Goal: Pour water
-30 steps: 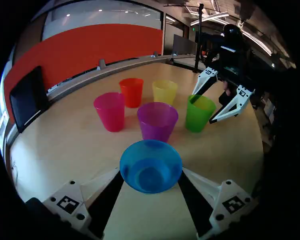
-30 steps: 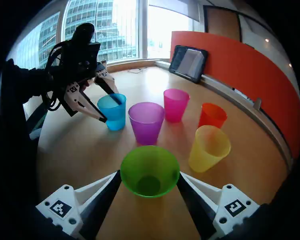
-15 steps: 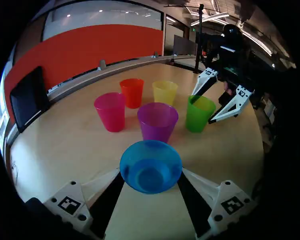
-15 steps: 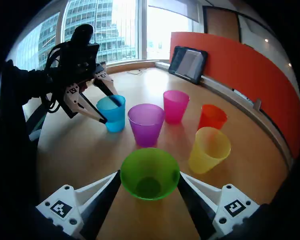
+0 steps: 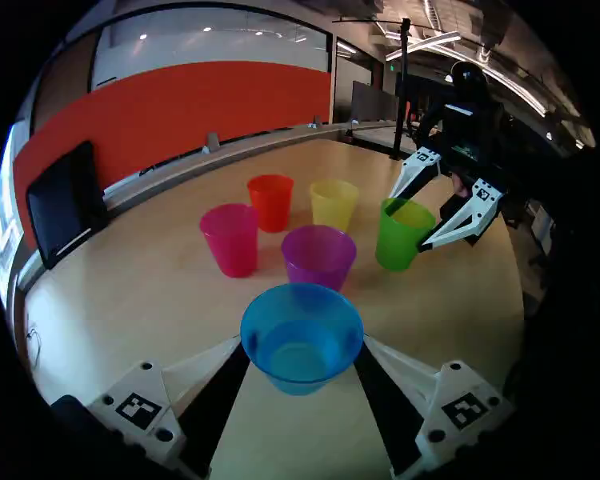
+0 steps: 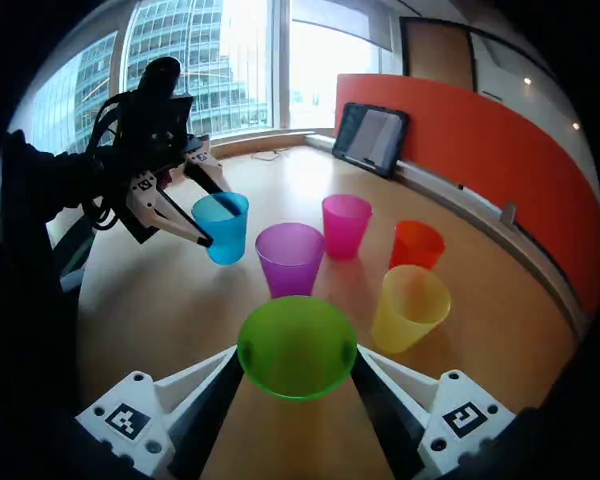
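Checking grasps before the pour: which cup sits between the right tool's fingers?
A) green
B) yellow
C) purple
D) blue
A: the right gripper view shows the green cup clamped in the right tool, while the left tool holds the blue cup.

Tips of the left gripper (image 5: 302,356): were hidden under the rim of the blue translucent plastic cup (image 5: 302,320).
Tips of the right gripper (image 6: 298,360): likewise under the green translucent plastic cup (image 6: 297,340).
Base of the purple translucent plastic cup (image 5: 318,254): covered by the blue cup's rim.
Screen of the black tablet (image 6: 370,138): washed out by glare.
End of the dark sleeve (image 6: 44,172): ran off the edge.
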